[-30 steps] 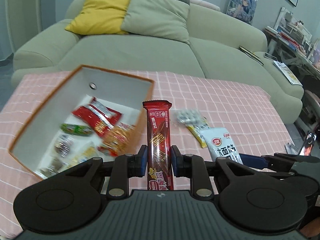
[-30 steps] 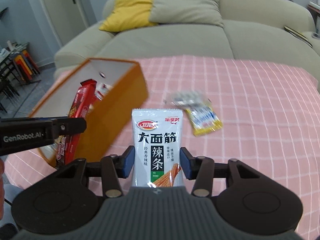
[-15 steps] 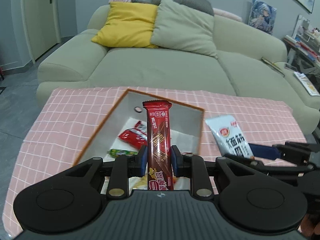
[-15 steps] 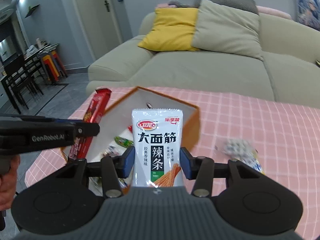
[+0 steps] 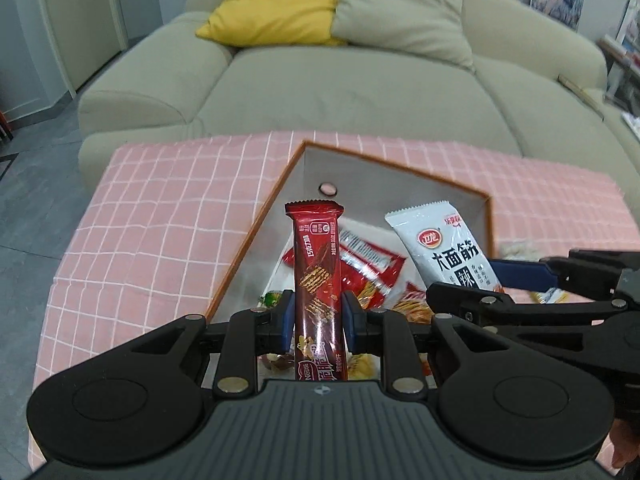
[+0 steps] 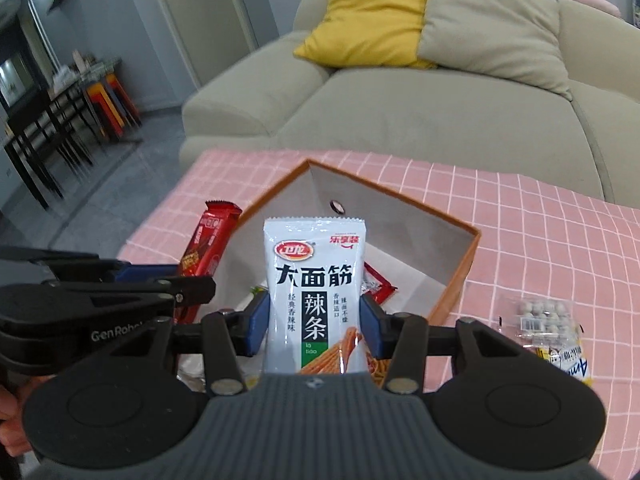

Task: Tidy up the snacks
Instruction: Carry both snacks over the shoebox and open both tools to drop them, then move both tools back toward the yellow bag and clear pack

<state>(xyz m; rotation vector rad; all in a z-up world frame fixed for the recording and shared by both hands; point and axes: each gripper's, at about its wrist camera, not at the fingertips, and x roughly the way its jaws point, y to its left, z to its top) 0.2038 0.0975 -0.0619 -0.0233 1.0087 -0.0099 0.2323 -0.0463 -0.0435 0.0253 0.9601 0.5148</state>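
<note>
My left gripper (image 5: 318,322) is shut on a dark red chocolate wafer bar (image 5: 318,276) and holds it upright above the orange box (image 5: 260,224), which has a white inside and several snack packets in it. My right gripper (image 6: 314,326) is shut on a white spicy-strip packet (image 6: 316,280) and holds it over the same box (image 6: 456,280). The packet also shows in the left wrist view (image 5: 444,252), and the wafer bar in the right wrist view (image 6: 206,244). Both grippers hover side by side over the box.
The box stands on a pink checked tablecloth (image 5: 160,220). A clear pack of small round sweets (image 6: 538,316) and a yellow packet (image 6: 568,360) lie on the cloth right of the box. A green sofa (image 5: 360,80) with cushions stands behind the table.
Both grippers have moved left and forward, carrying their snacks from beside the box to above its open inside. The grips have not changed.
</note>
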